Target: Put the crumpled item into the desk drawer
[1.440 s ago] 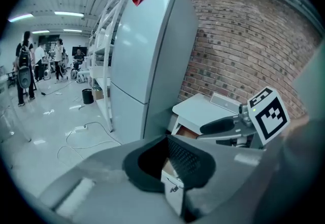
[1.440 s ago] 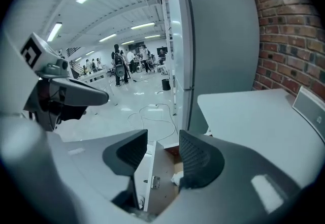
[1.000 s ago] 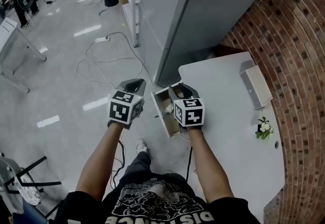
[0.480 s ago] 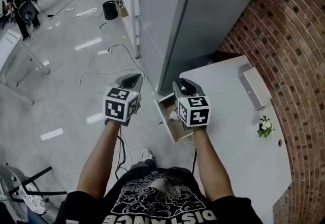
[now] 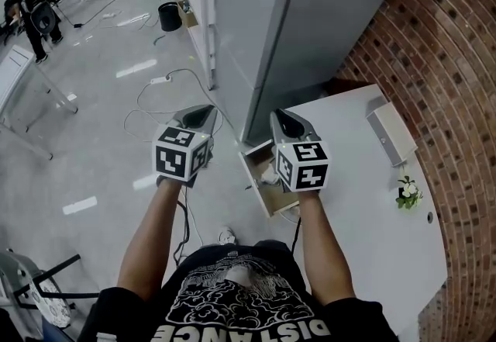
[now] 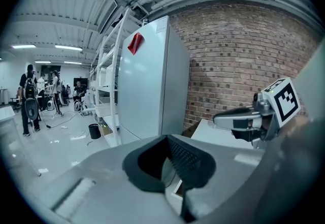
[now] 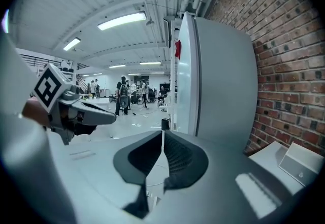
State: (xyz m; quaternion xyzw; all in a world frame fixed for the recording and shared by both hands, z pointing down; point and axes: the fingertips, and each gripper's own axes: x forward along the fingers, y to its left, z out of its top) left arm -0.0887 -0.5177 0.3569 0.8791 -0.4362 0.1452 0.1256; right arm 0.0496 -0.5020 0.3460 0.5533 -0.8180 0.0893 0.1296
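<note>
The desk drawer (image 5: 262, 181) stands pulled out from the left edge of the white desk (image 5: 364, 209). A pale crumpled item (image 5: 269, 175) lies inside it. My right gripper (image 5: 285, 120) hovers above the drawer's right side; in the right gripper view its jaws (image 7: 161, 159) are shut with nothing between them. My left gripper (image 5: 198, 117) hangs over the floor, left of the drawer and apart from it. Its jaws (image 6: 170, 167) are shut and hold nothing. Each gripper shows in the other's view: the right gripper (image 6: 223, 118) and the left gripper (image 7: 107, 117).
A tall grey cabinet (image 5: 294, 15) stands just beyond the drawer, and a brick wall (image 5: 442, 61) runs along the right. A grey box (image 5: 391, 135) and a small flower sprig (image 5: 407, 195) sit on the desk. Cables (image 5: 159, 96) trail on the floor. A black bin (image 5: 168, 16) and people (image 5: 35, 7) are far off.
The right gripper has drawn up and a little to the right from over the drawer. The left gripper has drifted slightly left. The crumpled item stays in the drawer.
</note>
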